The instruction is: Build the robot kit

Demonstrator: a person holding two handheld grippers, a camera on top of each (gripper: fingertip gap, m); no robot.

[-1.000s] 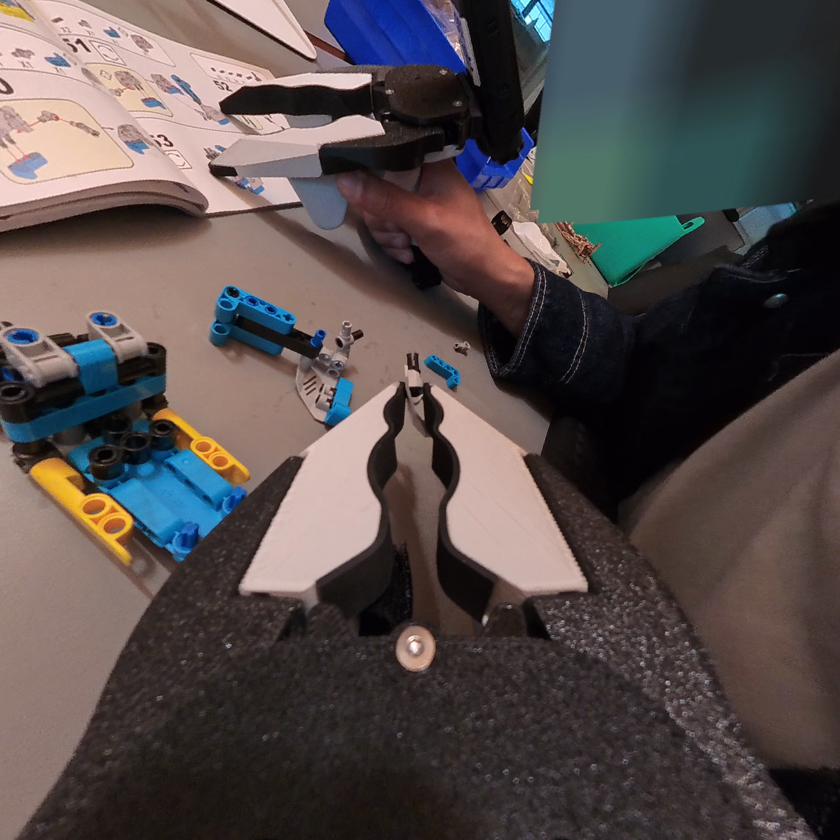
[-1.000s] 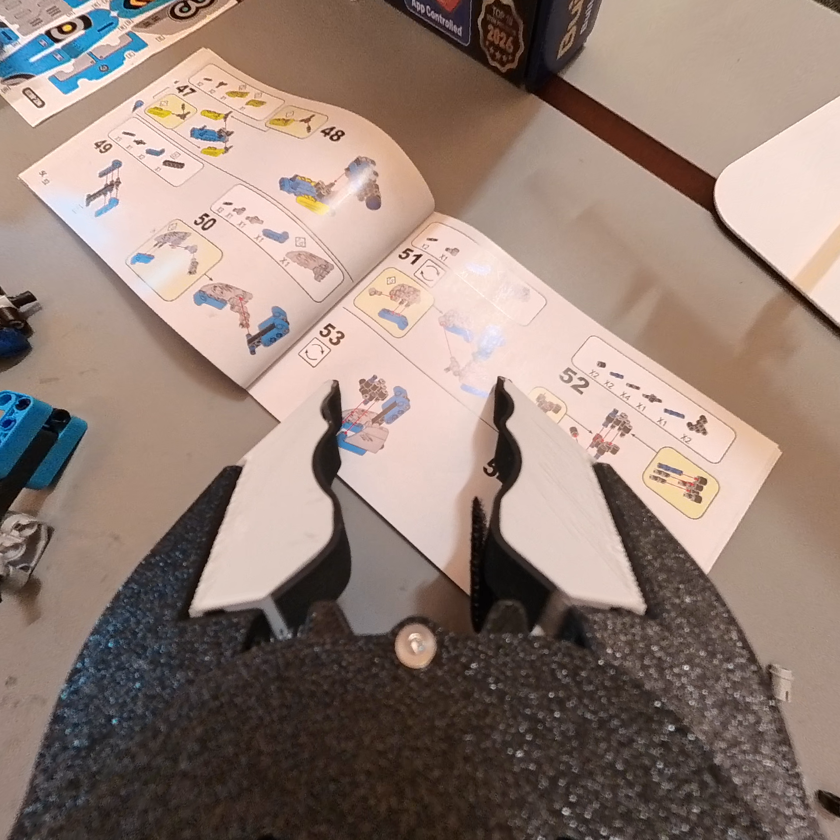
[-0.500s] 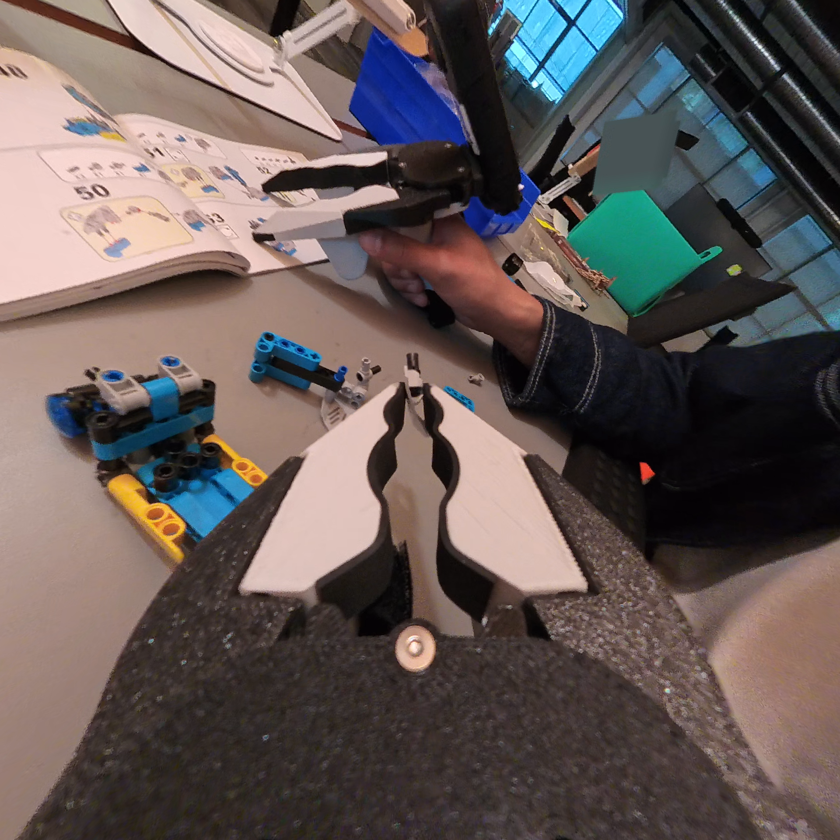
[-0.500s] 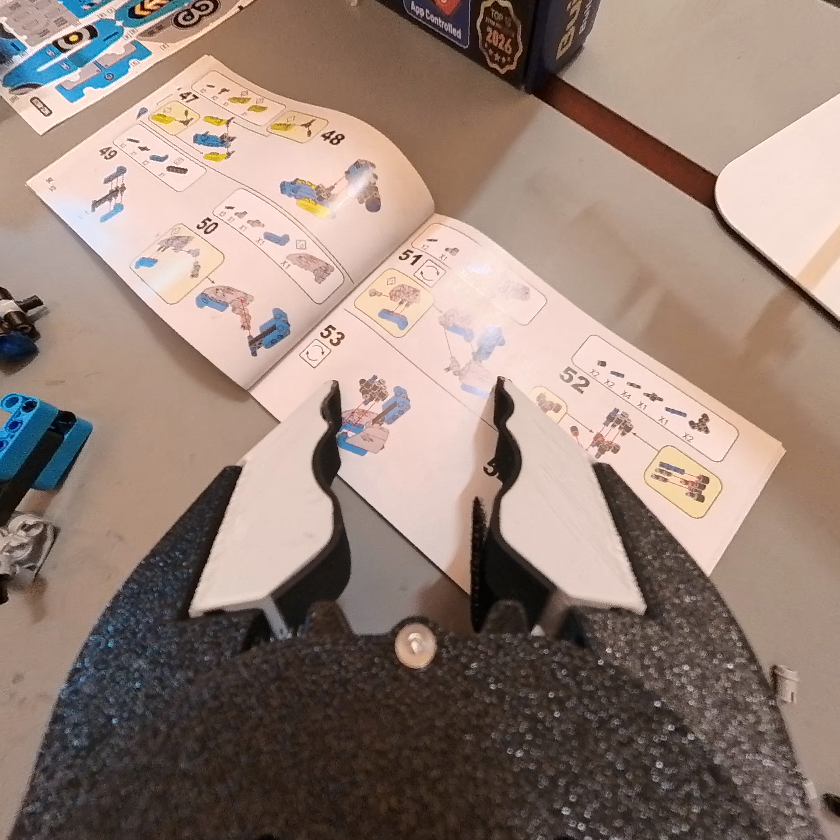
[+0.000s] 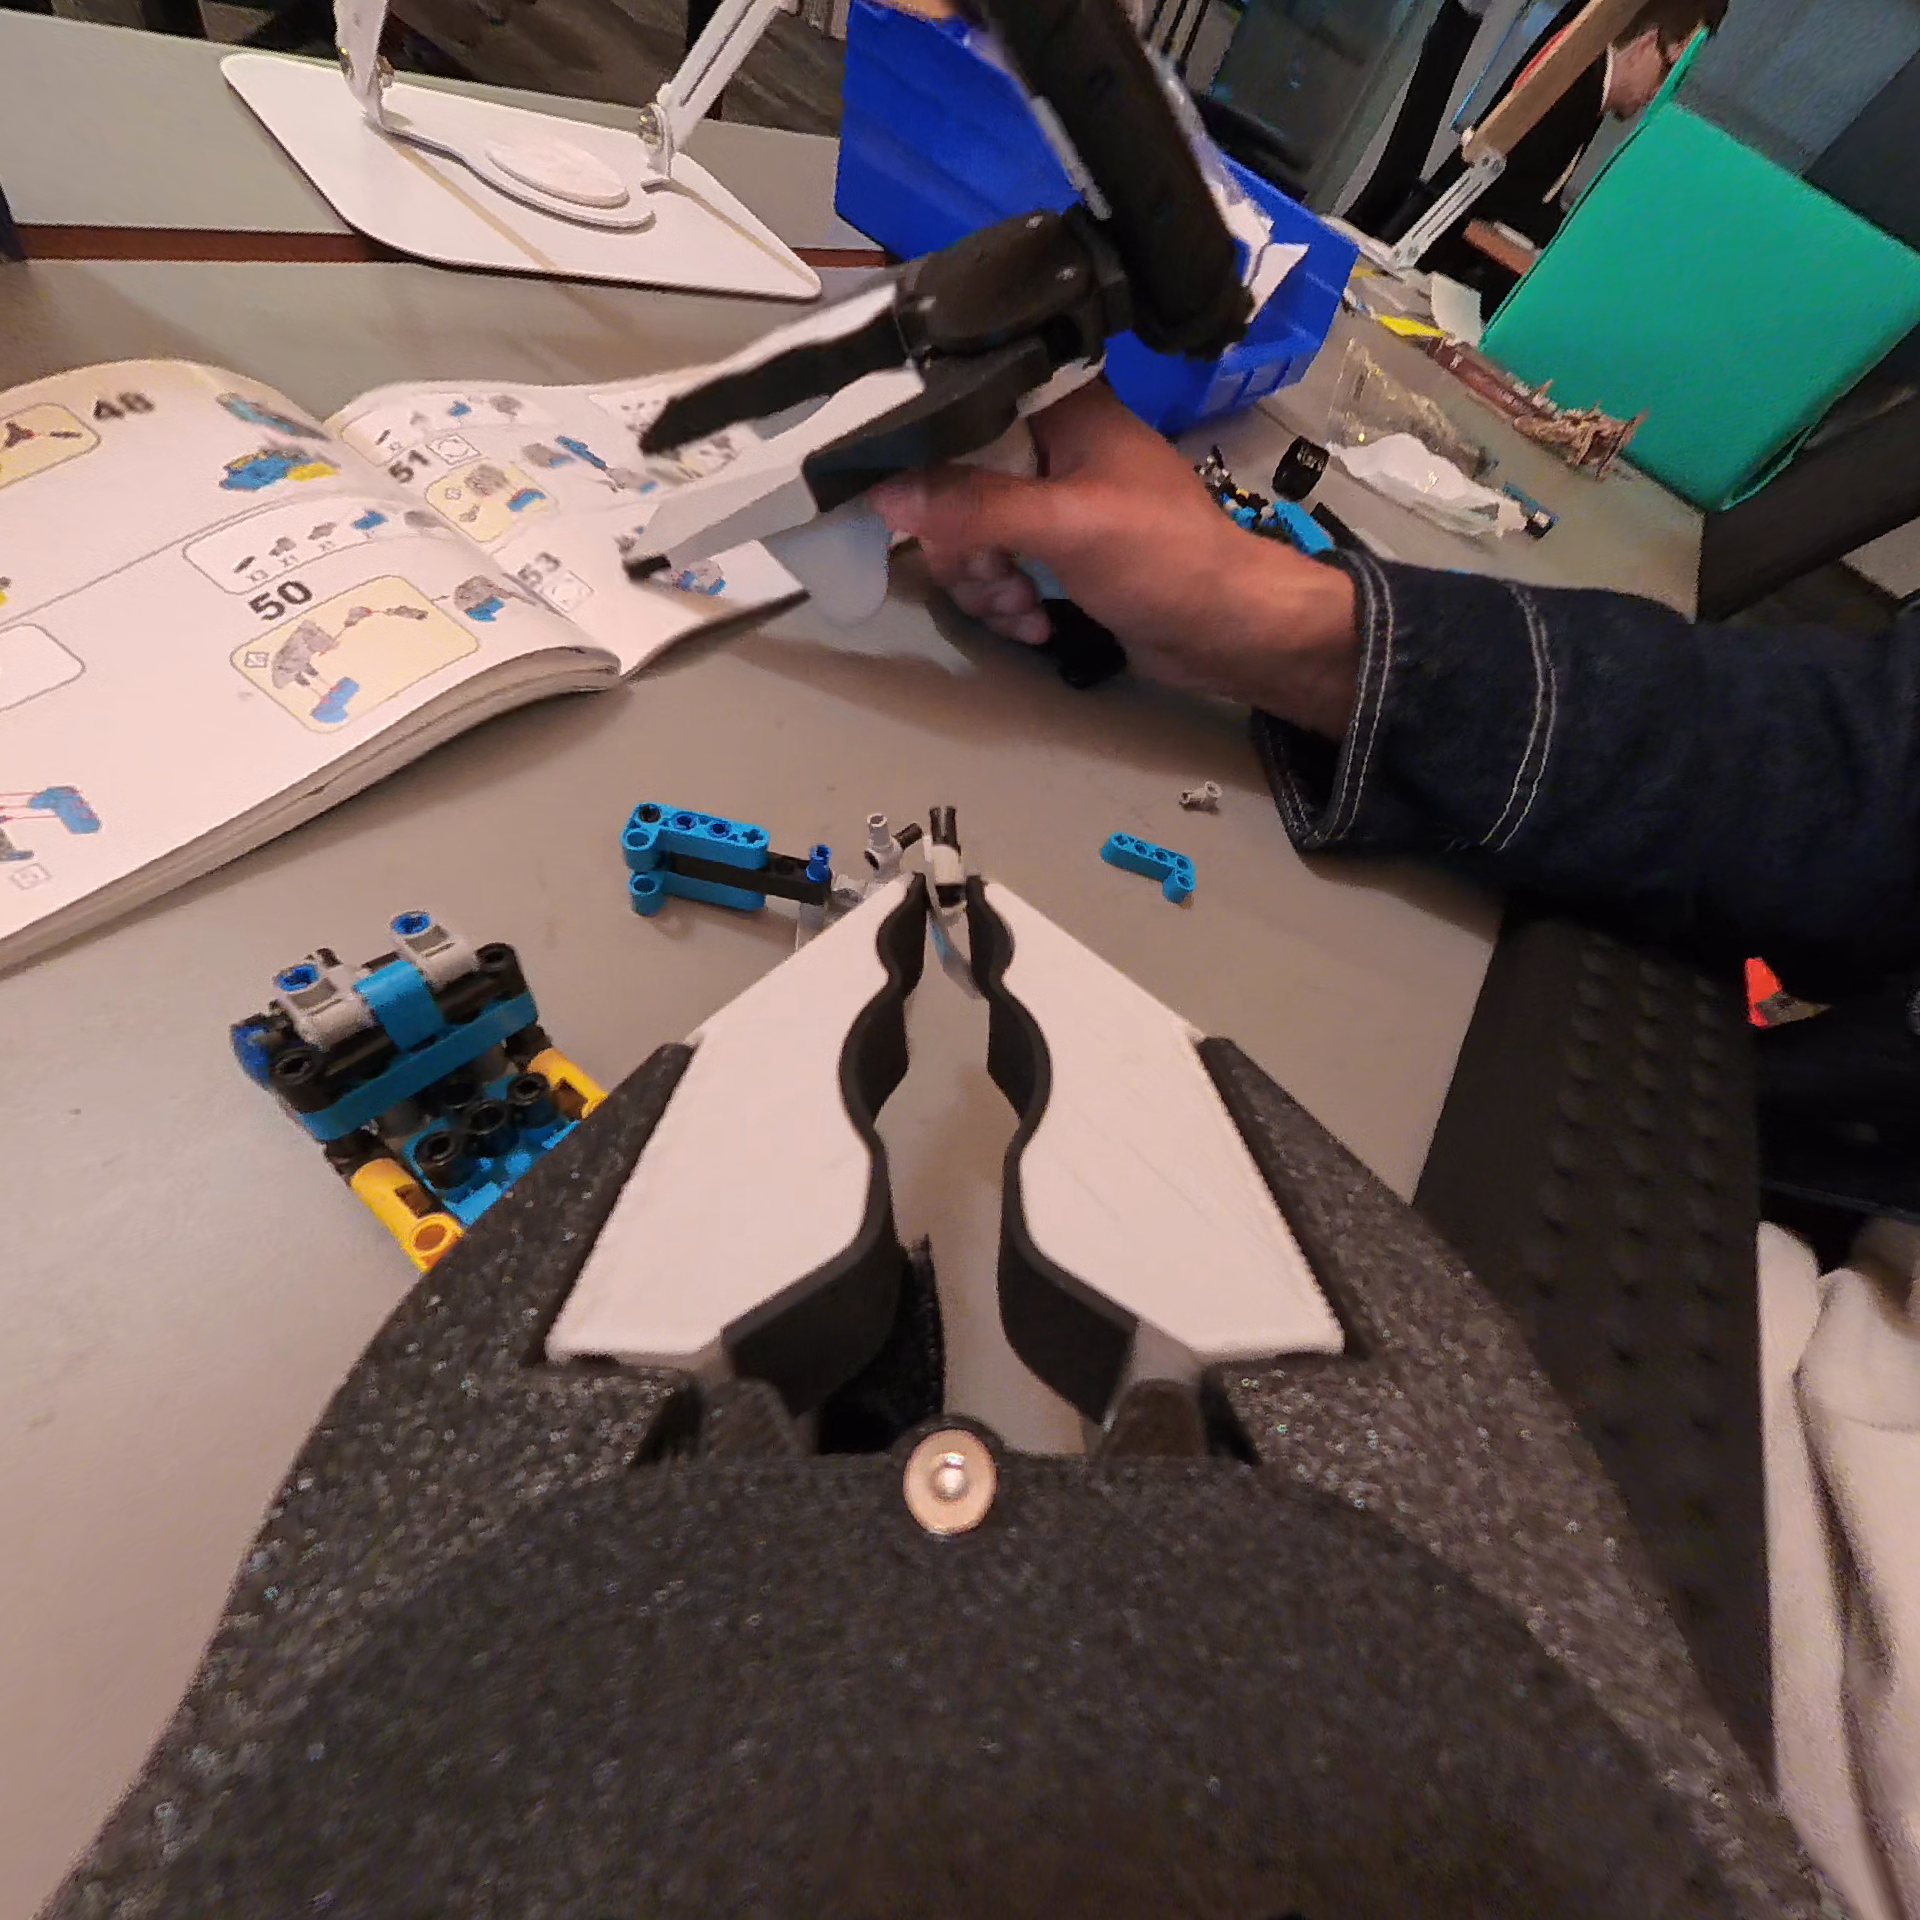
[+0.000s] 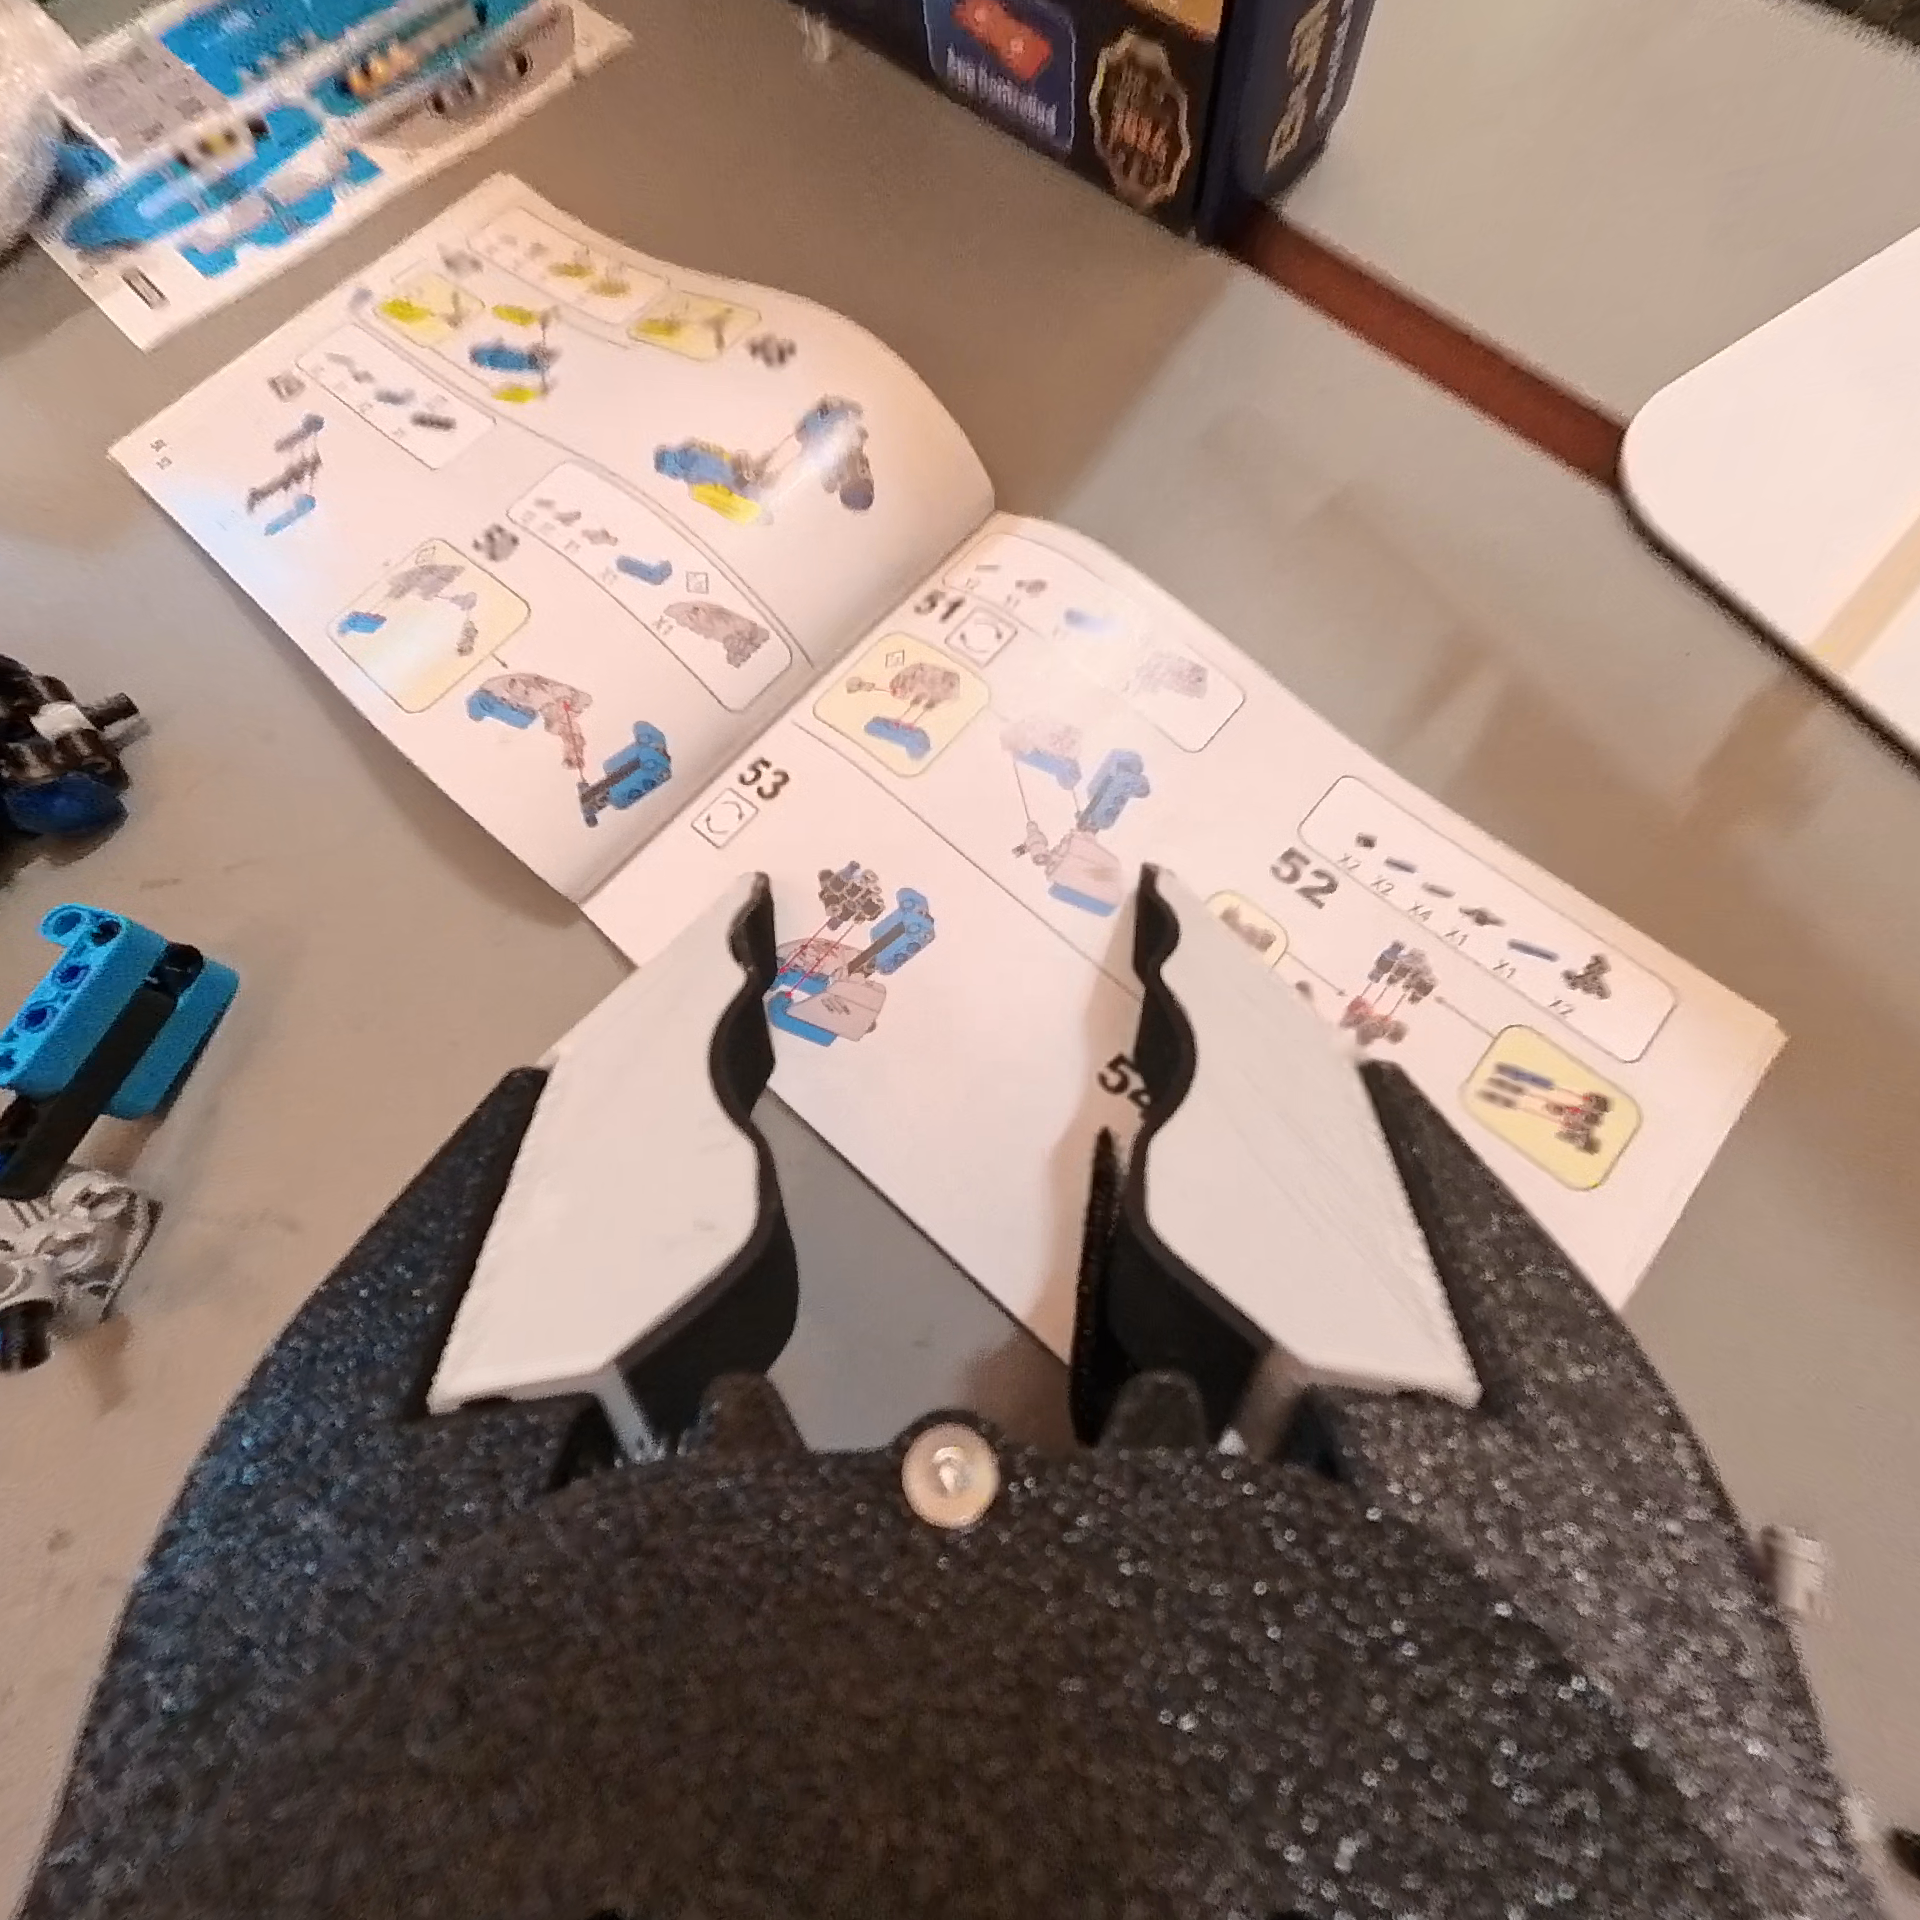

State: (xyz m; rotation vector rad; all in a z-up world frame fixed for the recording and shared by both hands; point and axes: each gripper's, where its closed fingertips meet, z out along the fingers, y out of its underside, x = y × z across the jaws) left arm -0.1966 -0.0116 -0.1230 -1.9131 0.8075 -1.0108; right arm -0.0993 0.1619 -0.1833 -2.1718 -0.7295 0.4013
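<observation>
My left gripper point(image 5: 943, 883) is shut on a small white and black connector piece point(image 5: 943, 854), held above the grey table. Just beyond it lie a blue beam assembly with a black bar point(image 5: 698, 858) and a small blue beam point(image 5: 1148, 862). A larger blue, black and yellow brick build point(image 5: 400, 1070) sits to the left. My right gripper point(image 6: 954, 904) is open and empty, hovering over the open instruction booklet point(image 6: 665, 582). It also shows in the left wrist view point(image 5: 665, 488), held by a hand above the booklet point(image 5: 312, 582).
A white stand base point(image 5: 540, 197) and a blue bin point(image 5: 997, 197) are at the back, a green box point(image 5: 1704, 301) at the far right. A dark box point(image 6: 1122, 94) and a sticker sheet point(image 6: 291, 156) lie beyond the booklet. Loose blue and grey parts point(image 6: 94, 1049) lie left. The white stand base point(image 5: 540, 197) lies some 20 cm from my right tips, 45 cm from my left tips.
The left wrist view has tilted up and swung, so the table parts appear farther off. The right gripper drifted slightly over the booklet, still open. The left stays shut on the piece.
</observation>
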